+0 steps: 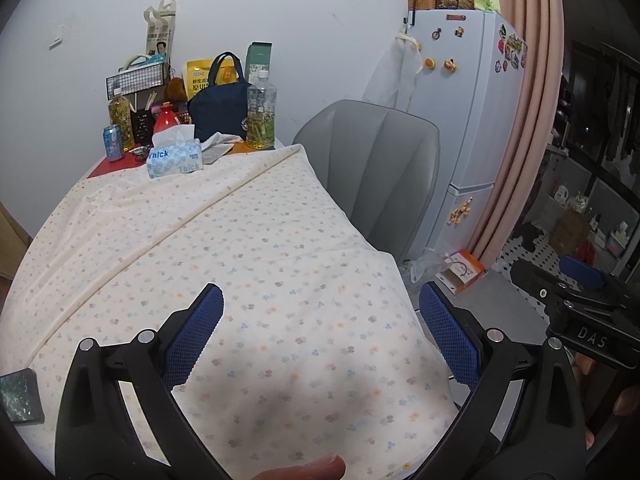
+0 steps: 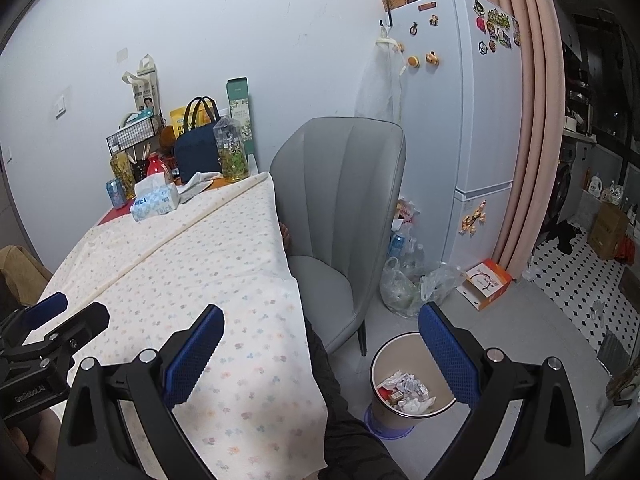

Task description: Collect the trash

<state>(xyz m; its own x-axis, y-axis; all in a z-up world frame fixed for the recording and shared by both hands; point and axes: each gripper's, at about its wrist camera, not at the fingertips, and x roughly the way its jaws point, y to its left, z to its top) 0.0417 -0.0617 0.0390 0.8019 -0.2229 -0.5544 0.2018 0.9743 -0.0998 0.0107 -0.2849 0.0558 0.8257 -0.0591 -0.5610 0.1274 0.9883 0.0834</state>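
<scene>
A round waste bin stands on the floor right of the table, holding crumpled paper and wrappers. My right gripper is open and empty, held over the table's front right corner with the bin under its right finger. My left gripper is open and empty above the flowered tablecloth. The right gripper also shows at the right edge of the left wrist view. The left gripper shows at the left edge of the right wrist view. No loose trash shows on the cloth.
At the table's far end stand a tissue box, a blue can, tea bottles, a navy bag and a wire rack. A grey chair, a fridge, plastic bags and an orange box are on the right.
</scene>
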